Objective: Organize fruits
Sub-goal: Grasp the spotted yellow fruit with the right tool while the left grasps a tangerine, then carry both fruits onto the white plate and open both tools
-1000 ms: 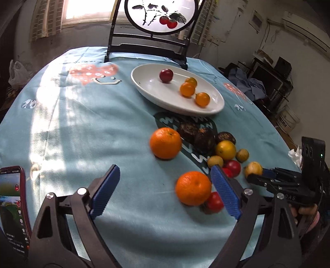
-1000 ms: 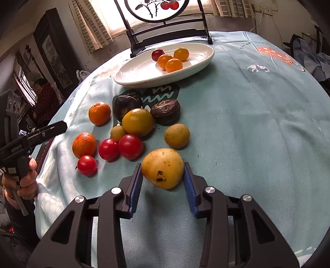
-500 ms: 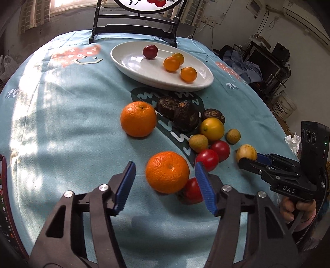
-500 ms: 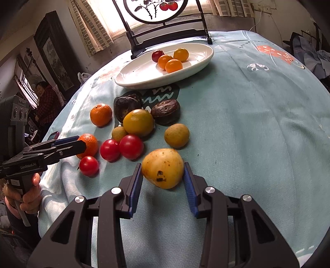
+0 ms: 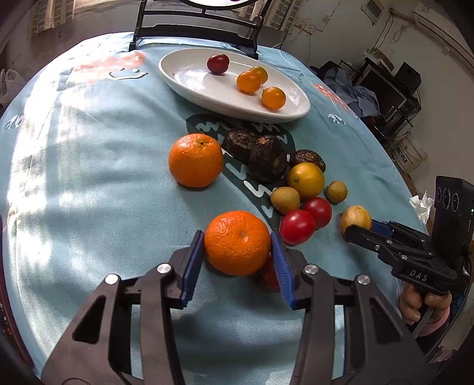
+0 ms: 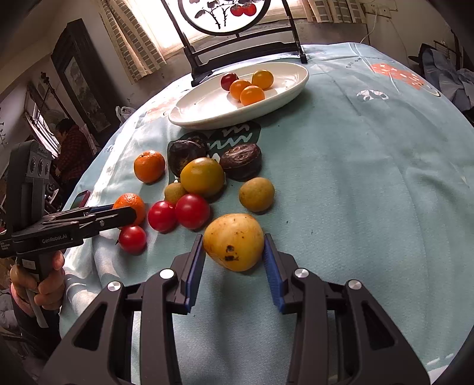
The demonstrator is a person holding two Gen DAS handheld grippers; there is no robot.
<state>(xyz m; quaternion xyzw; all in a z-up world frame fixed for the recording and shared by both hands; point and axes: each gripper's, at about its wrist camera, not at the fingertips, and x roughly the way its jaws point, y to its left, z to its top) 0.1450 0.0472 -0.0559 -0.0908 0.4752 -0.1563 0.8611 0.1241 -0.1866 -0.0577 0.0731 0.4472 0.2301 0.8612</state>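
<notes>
You work in a lived-in home: a cloth-covered bench (image 6: pixel 370 165), a painted round screen (image 6: pixel 225 14) by the shuttered window (image 6: pixel 142 38), a framed picture (image 6: pixel 80 80), cluttered shelves (image 5: pixel 385 88).

left gripper (image 5: pixel 237 245) | jaws have just been closing, blue pads now against mandarin (image 5: pixel 237 242) (lower centre of frame) | camera view nearer fruit

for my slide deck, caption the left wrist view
Left gripper jaws closed around a mandarin on the blue tablecloth, white dish beyond.
</notes>
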